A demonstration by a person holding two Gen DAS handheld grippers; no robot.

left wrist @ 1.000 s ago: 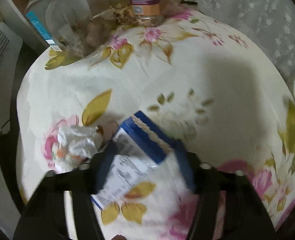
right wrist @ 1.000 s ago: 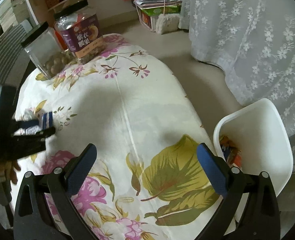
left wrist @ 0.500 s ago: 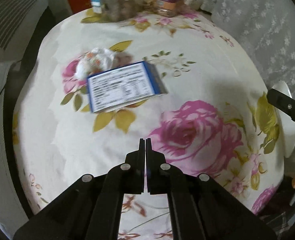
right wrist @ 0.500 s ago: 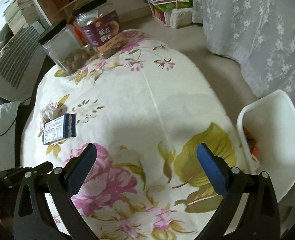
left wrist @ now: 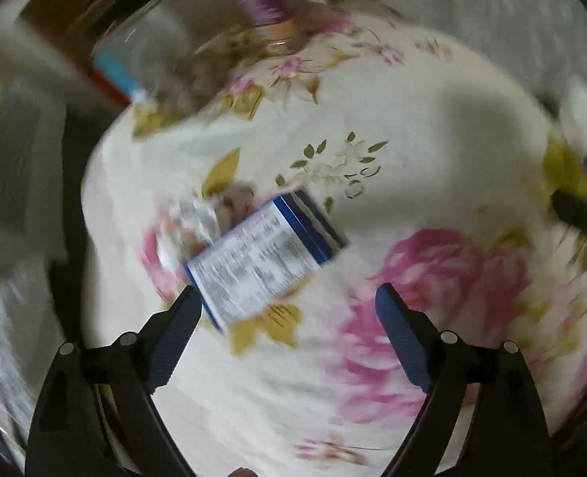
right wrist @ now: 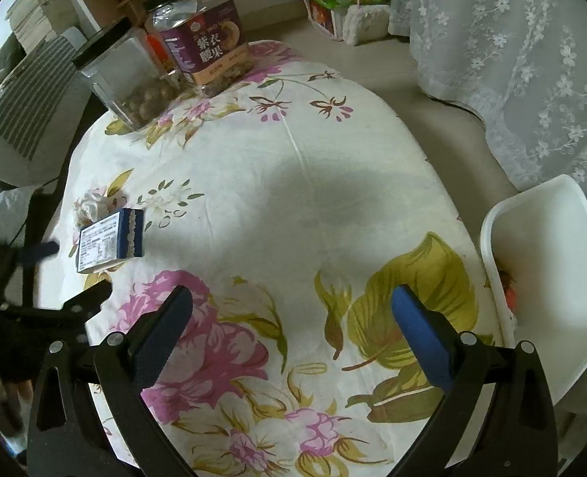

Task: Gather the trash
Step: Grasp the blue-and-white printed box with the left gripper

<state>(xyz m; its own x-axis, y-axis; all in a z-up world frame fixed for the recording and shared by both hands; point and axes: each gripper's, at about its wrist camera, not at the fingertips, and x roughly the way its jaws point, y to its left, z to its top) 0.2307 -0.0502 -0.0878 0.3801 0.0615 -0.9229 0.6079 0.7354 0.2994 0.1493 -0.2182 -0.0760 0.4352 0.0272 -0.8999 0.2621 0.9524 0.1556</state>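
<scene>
A blue and white carton (left wrist: 261,258) lies flat on the flowered tablecloth (left wrist: 413,139), with a crumpled white tissue (left wrist: 190,222) touching its far left side. My left gripper (left wrist: 287,292) hovers just short of the carton, its jaws opening; only the carton's near corner reaches between the fingertips and no pad touches it. In the right wrist view the carton (right wrist: 110,242) and tissue (right wrist: 90,204) lie at the table's left, with the left gripper (right wrist: 70,274) beside them. My right gripper (right wrist: 293,298) stands open over the cloth with nothing between its fingers.
A white bin (right wrist: 488,230) with some trash inside stands off the table's right edge. A purple-labelled jar (right wrist: 206,39) and a clear jar of nuts (right wrist: 126,79) stand at the far end. A lace curtain (right wrist: 512,59) hangs at the right.
A second ago my left gripper was closing around the carton. It then shut empty and drew back, leaving the carton on the table. Now it is open and closer to the carton again.
</scene>
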